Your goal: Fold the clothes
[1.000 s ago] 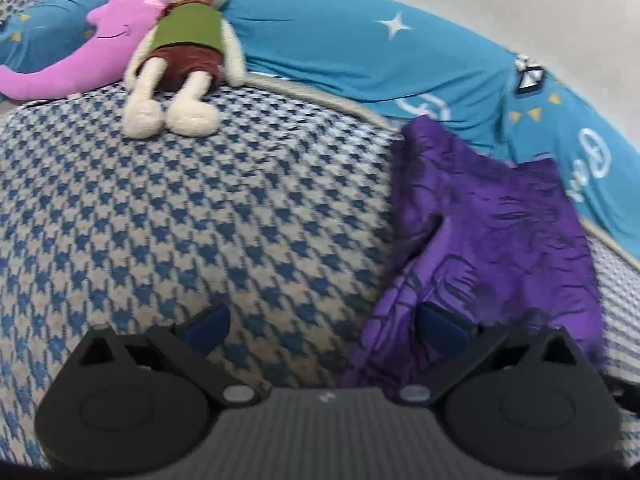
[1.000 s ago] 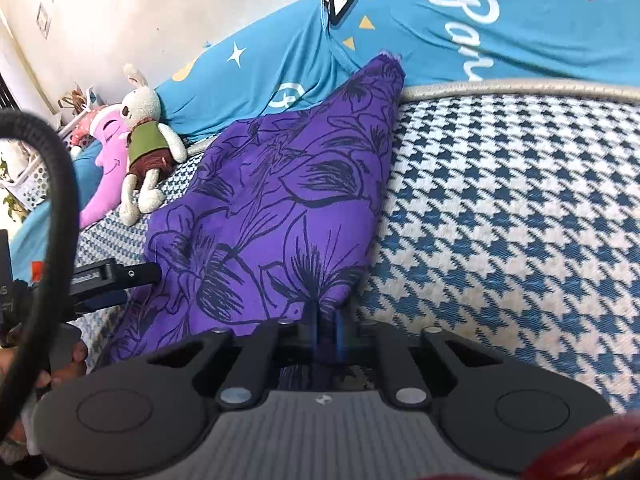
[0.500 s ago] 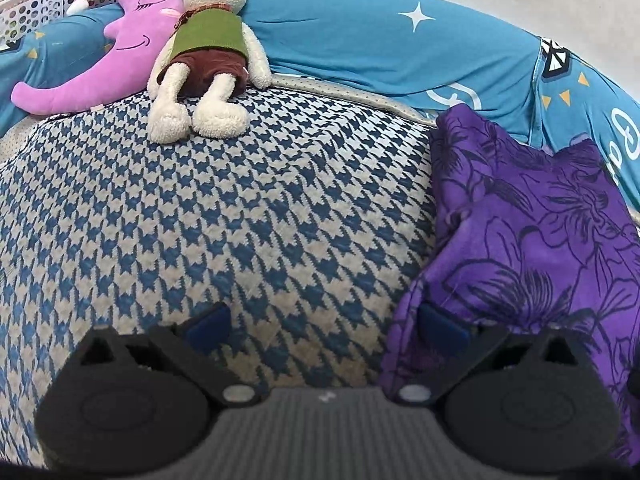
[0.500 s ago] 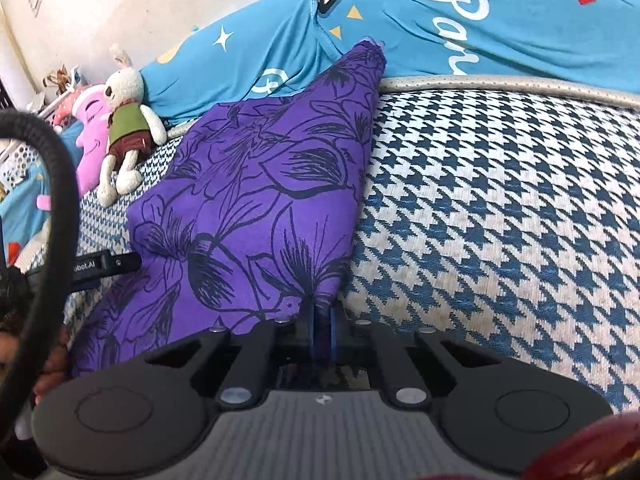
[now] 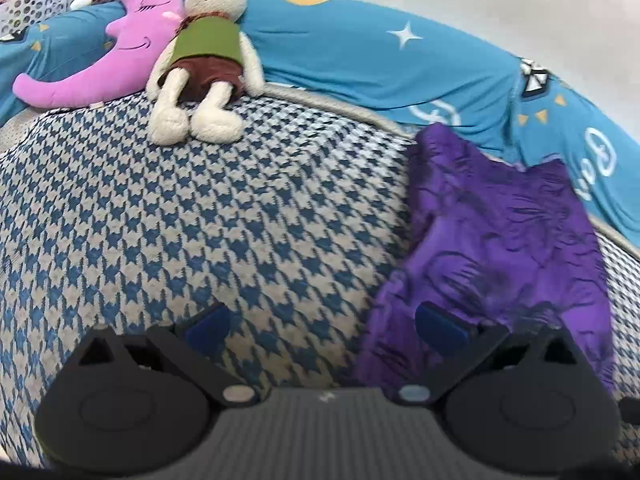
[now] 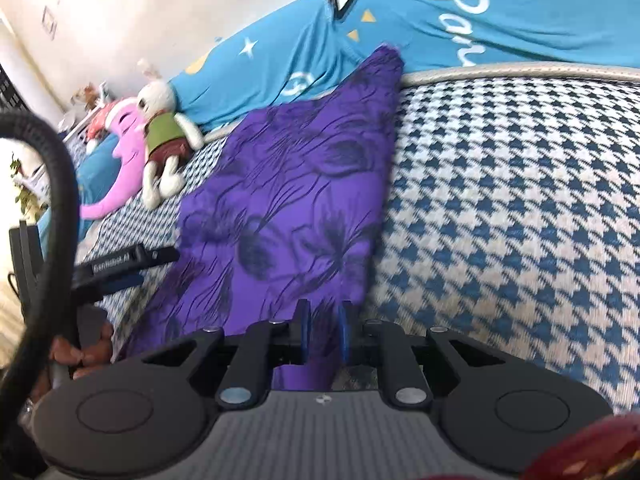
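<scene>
A purple garment with a dark flower print (image 5: 500,240) lies spread on the houndstooth blanket (image 5: 200,220). In the right wrist view the purple garment (image 6: 288,200) runs from the near edge toward the blue bedding. My left gripper (image 5: 322,320) is open wide, its right fingertip over the garment's left edge and its left fingertip over bare blanket. My right gripper (image 6: 323,320) has its blue pads slightly parted, with the garment's near corner lying loose between them. The left gripper (image 6: 132,264) also shows in the right wrist view, held by a hand (image 6: 80,356).
A plush rabbit (image 5: 200,60) and a pink moon plush (image 5: 112,60) lie at the blanket's far left. Blue printed bedding (image 5: 380,64) runs along the back. A white perforated basket (image 5: 36,0) sits far left. A black cable (image 6: 60,184) hangs at the left.
My right gripper's pads, pinched tight on the garment's corner before, have parted a little. The left gripper drifted slightly, still open beside the garment's left edge.
</scene>
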### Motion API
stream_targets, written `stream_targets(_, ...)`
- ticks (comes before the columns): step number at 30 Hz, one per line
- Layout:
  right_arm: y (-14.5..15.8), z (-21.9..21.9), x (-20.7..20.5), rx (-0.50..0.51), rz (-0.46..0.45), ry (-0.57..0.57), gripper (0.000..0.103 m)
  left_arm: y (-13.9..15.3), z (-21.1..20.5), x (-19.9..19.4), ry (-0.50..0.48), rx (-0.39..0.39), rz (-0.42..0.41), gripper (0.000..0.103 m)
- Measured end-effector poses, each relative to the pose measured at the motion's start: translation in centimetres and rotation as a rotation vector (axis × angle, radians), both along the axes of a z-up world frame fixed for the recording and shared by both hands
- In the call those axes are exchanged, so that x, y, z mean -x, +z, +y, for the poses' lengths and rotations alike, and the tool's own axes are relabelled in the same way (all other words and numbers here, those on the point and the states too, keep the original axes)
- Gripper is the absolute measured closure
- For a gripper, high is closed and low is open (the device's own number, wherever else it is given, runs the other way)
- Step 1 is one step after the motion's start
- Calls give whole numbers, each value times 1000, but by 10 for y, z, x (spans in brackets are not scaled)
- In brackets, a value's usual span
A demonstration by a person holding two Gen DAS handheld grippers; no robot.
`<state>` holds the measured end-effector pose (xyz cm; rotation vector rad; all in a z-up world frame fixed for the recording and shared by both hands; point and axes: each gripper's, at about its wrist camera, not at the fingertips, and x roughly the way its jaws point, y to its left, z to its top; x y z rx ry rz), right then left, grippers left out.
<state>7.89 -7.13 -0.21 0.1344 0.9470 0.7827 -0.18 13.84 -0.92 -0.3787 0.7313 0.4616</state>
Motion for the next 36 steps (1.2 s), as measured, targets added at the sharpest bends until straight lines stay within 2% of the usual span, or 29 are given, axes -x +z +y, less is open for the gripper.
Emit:
stream_targets(8,-4,8,17,47,30,39,86,-4,-21,15,-69,6,19,0)
stream_targets(13,-8,14,27,102,-4,56,86,-12,-30,24,-75,-1,40,0)
stream_targets(16,-9,20,36,197,-73,59,96,-16,-36,29,-79,-30,54,0)
stream_targets(18,-11,19,40,241,-102,48,98,-17,-37,32,-72,-56,65,0)
stream_targets(24,-12,11,38,283,-112,-4,103,-18,-32,45,-53,-76,70,0)
stream_targets(27,-5,4,38,230,-93,-33,103,-18,-29,51,-35,-83,77,0)
stream_targets(30,4,0,43,146,-115,-31,101,-16,-24,57,-7,-69,69,0)
stream_targets(33,12,2,54,76,-149,14,99,-11,-20,65,11,-49,44,0)
stream_targets(36,13,11,63,43,-148,84,97,-5,-24,73,-10,-30,13,0)
